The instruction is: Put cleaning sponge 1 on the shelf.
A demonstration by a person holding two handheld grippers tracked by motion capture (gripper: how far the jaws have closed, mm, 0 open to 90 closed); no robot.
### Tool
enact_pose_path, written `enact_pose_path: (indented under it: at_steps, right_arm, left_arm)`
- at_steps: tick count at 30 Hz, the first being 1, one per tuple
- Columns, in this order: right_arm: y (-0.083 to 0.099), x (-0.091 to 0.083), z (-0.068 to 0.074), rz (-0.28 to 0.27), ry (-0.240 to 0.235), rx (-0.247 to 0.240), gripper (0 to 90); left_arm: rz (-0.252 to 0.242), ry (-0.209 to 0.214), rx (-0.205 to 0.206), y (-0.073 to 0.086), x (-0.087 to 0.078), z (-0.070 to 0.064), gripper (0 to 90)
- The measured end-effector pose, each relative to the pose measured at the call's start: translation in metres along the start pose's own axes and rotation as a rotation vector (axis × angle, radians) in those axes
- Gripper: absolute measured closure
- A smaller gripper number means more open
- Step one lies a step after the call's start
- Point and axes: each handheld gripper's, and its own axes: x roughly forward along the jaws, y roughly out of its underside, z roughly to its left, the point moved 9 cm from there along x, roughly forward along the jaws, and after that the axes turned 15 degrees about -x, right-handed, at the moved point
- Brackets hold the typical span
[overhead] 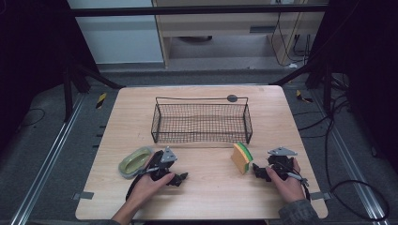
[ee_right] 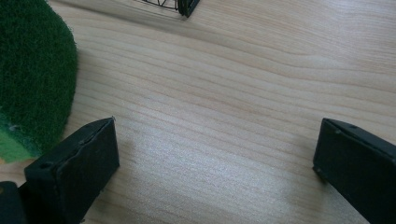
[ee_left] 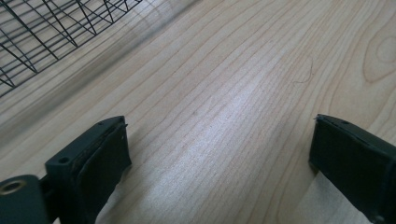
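A black wire basket (overhead: 202, 123) stands empty at the middle back of the wooden table (overhead: 206, 187). A sponge (overhead: 241, 157) with a green scouring face and orange body stands on edge in front of the basket's right end. An olive-green oval dish (overhead: 135, 161) lies front left. My left gripper (overhead: 180, 178) rests on the table just right of the dish, open over bare wood (ee_left: 219, 140). My right gripper (overhead: 257, 171) rests just right of the sponge, open, with the sponge's green face (ee_right: 32, 74) beside its left jaw and nothing between the jaws.
A basket corner (ee_left: 42, 32) shows at the upper left of the left gripper view, and another (ee_right: 182, 7) at the top of the right gripper view. Metal rails and cables run along the floor on both sides of the table.
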Motion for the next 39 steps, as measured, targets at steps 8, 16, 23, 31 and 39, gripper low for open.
enact_pose_path:
  at_steps: [8,16,23,31,39]
  right_arm:
    - [0.000,-0.001,0.001,0.004,0.004,0.012,0.6]
    - [0.000,-0.001,0.002,0.004,0.006,0.017,0.6]
    - [0.000,-0.001,0.002,0.002,0.000,0.013,0.4]
    - [0.001,-0.001,0.002,0.000,-0.004,0.003,0.4]
    - [0.001,-0.001,0.002,0.000,-0.004,0.003,0.4]
  left_arm:
    - [0.016,-0.050,0.070,-0.025,-0.027,0.008,6.1]
    - [0.104,-0.172,0.039,-0.045,-0.070,0.056,5.8]
    - [0.192,-0.241,0.028,-0.035,-0.093,0.096,5.6]
    - [0.232,-0.266,0.004,-0.021,-0.111,0.115,6.1]
    - [0.300,-0.258,-0.006,-0.011,-0.117,0.122,11.2]
